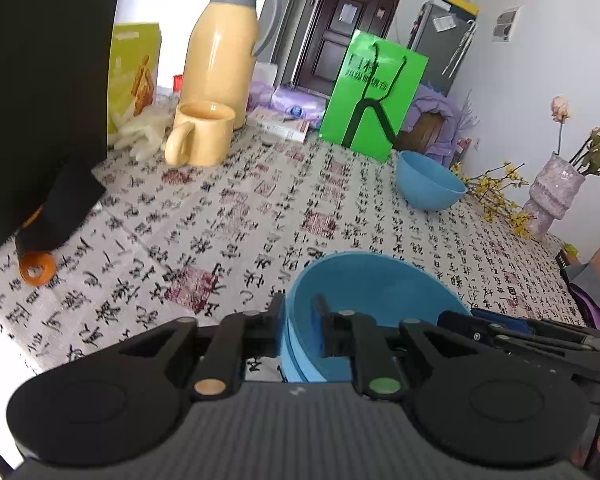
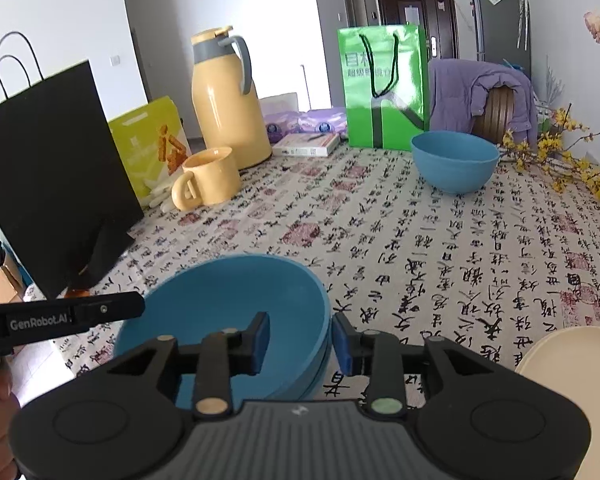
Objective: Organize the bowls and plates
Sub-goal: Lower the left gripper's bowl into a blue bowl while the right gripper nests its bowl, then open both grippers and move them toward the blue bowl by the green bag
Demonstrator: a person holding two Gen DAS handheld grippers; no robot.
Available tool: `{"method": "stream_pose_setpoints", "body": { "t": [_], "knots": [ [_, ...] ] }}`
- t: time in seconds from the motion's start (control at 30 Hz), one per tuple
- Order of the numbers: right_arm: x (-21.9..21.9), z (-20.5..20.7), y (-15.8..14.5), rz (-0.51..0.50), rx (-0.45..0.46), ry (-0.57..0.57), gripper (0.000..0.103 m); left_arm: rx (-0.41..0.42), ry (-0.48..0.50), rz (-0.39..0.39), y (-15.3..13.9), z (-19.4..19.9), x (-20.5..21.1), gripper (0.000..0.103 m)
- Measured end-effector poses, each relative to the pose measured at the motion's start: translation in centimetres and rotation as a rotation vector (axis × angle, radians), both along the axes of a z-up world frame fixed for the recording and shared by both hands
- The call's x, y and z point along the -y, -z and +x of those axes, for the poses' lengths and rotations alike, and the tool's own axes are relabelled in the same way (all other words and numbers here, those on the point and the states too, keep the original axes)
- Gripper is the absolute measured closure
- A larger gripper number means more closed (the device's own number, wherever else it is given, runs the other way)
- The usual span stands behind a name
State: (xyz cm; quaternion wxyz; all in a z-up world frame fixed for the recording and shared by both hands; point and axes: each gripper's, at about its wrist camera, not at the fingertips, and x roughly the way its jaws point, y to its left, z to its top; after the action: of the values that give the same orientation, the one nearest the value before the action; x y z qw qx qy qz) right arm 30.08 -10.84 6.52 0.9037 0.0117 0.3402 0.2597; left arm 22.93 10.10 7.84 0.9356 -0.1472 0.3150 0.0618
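A stack of blue bowls [image 1: 374, 300] sits near the table's front, also in the right wrist view [image 2: 228, 312]. My left gripper [image 1: 300, 320] is shut on the stack's left rim, one finger outside and one inside. My right gripper [image 2: 300, 340] straddles the stack's right rim with a visible gap on each side, so it is open. A single blue bowl [image 1: 428, 182] stands far back by the green bag, also in the right wrist view [image 2: 454, 160]. A cream plate [image 2: 572, 364] lies at the front right.
A yellow mug [image 2: 208, 178] and a yellow thermos [image 2: 226, 100] stand at the back left. A black paper bag [image 2: 56, 176] stands at the left, a green bag [image 2: 384, 88] at the back. A vase [image 1: 550, 196] with yellow flowers stands at the right edge.
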Motion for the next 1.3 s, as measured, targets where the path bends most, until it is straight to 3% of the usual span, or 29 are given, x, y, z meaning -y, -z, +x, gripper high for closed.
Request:
{"method": "stream_pose_setpoints", "body": {
  "t": [0.03, 0.1, 0.33, 0.4, 0.6, 0.67, 0.73, 1.03, 1.3],
  "knots": [
    [0.2, -0.2, -0.2, 0.011, 0.011, 0.005, 0.053, 0.019, 0.004, 0.021, -0.2, -0.4, 0.3, 0.073],
    [0.8, -0.8, -0.6, 0.031, 0.032, 0.017, 0.046, 0.053, 0.009, 0.069, -0.6, -1.1, 1.0, 0.064],
    [3.3, -3.3, -1.7, 0.067, 0.087, 0.041, 0.043, 0.139, 0.035, 0.154, -1.8, -4.3, 2.9, 0.049],
    [4.3, -4.4, -1.9, 0.078, 0.112, 0.055, 0.040, 0.159, 0.059, 0.175, -1.8, -5.4, 3.6, 0.039],
    [7.1, -7.1, -1.2, 0.072, 0.168, 0.098, 0.032, 0.190, 0.159, 0.202, -1.1, -7.4, 6.2, 0.027],
    [8.3, -8.0, -0.7, 0.072, 0.179, 0.118, 0.030, 0.197, 0.174, 0.203, -0.7, -8.0, 7.0, 0.025],
    [9.3, -8.9, -0.1, 0.071, 0.187, 0.143, 0.018, 0.198, 0.188, 0.206, -0.3, -8.5, 7.7, 0.022],
    [13.0, -13.2, 2.7, 0.058, 0.197, 0.218, 0.017, 0.189, 0.227, 0.194, 1.2, -10.3, 9.9, 0.016],
    [14.6, -13.7, 3.4, 0.073, 0.182, 0.258, 0.017, 0.190, 0.244, 0.206, 1.0, -10.3, 10.8, 0.011]
  ]
}}
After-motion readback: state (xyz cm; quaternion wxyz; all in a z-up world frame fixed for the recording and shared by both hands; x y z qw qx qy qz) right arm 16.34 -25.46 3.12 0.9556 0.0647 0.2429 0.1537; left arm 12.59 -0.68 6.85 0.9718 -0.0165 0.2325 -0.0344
